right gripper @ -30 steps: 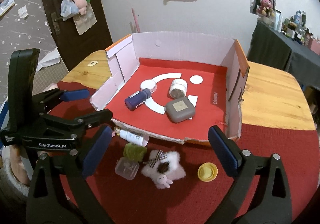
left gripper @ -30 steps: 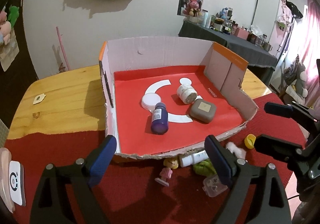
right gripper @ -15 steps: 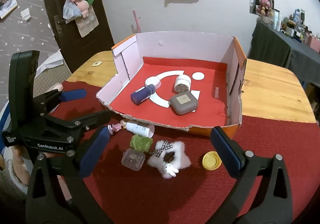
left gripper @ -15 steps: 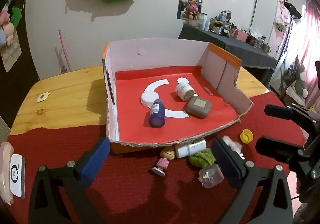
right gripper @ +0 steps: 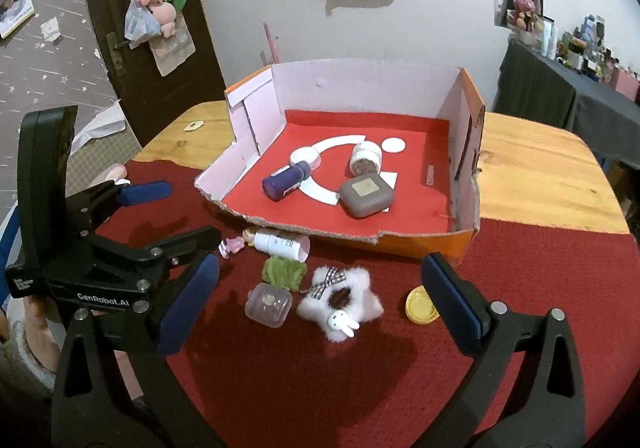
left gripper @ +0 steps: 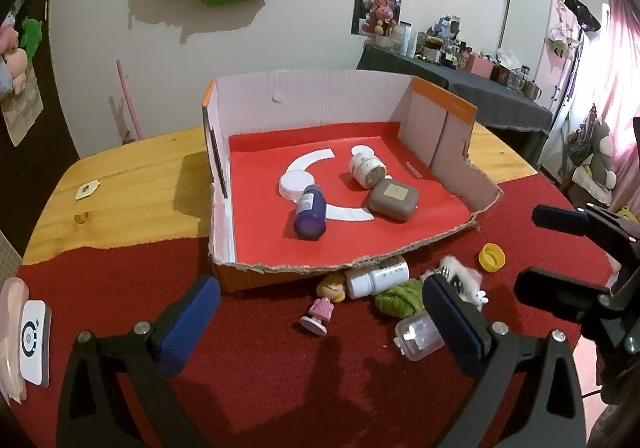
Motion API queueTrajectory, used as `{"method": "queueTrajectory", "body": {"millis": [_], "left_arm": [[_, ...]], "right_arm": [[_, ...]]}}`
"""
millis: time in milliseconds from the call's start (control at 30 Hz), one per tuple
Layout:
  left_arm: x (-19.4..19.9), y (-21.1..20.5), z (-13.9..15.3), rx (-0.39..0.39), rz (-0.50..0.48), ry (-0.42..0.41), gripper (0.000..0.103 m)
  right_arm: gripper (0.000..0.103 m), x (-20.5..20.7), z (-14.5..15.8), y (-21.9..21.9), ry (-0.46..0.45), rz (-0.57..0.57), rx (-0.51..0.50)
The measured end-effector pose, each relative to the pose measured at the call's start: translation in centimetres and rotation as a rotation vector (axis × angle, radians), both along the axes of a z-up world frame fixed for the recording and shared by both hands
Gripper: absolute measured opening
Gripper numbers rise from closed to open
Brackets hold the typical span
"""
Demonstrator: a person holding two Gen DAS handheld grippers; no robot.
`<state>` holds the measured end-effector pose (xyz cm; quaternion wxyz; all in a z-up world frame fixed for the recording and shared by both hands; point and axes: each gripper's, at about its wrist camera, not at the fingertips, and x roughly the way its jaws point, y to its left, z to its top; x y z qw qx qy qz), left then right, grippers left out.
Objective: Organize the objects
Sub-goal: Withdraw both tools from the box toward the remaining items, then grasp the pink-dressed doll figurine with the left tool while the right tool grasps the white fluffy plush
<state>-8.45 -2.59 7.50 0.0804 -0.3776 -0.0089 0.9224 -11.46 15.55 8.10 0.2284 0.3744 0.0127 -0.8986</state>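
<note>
An open cardboard box (left gripper: 312,100) (right gripper: 360,88) with a red floor holds a purple bottle (left gripper: 309,210) (right gripper: 286,180), a white lid (left gripper: 296,184), a white jar (left gripper: 366,169) (right gripper: 365,158) and a brown case (left gripper: 394,199) (right gripper: 366,194). On the red cloth before it lie a small doll (left gripper: 325,302), a white bottle (left gripper: 376,276) (right gripper: 282,244), a green fuzzy piece (right gripper: 283,272), a clear little box (right gripper: 269,304), a white fluffy star (right gripper: 340,302) and a yellow cap (left gripper: 492,257) (right gripper: 421,304). My left gripper (left gripper: 320,324) (right gripper: 176,214) and right gripper (right gripper: 320,300) (left gripper: 532,250) hover open over the cloth, holding nothing.
The wooden table (left gripper: 132,184) (right gripper: 536,168) shows bare behind the red cloth (left gripper: 260,368). A white device (left gripper: 35,340) lies at the cloth's left edge. A dark door (right gripper: 152,28) and a cluttered side table (left gripper: 460,76) stand beyond.
Both views have drawn back from the box, so the loose items on the cloth show more fully. The left jaws stand a little wider than a second ago.
</note>
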Motion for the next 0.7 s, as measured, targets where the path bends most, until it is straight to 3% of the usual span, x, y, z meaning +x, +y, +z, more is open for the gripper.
{"method": "queueTrajectory", "body": {"millis": [267, 567, 700], "left_arm": [[0.0, 0.2, -2.1, 0.001, 0.001, -0.050, 0.103], [0.0, 0.5, -2.8, -0.005, -0.010, -0.064, 0.099], [-0.3, 0.5, -3.2, 0.000, -0.023, -0.093, 0.084]], "right_arm": [[0.103, 0.3, -2.1, 0.3, -0.046, -0.009, -0.003], [0.101, 0.5, -2.5, 0.3, -0.043, -0.006, 0.007], [0.068, 0.2, -3.2, 0.2, -0.079, 0.003, 0.005]]}}
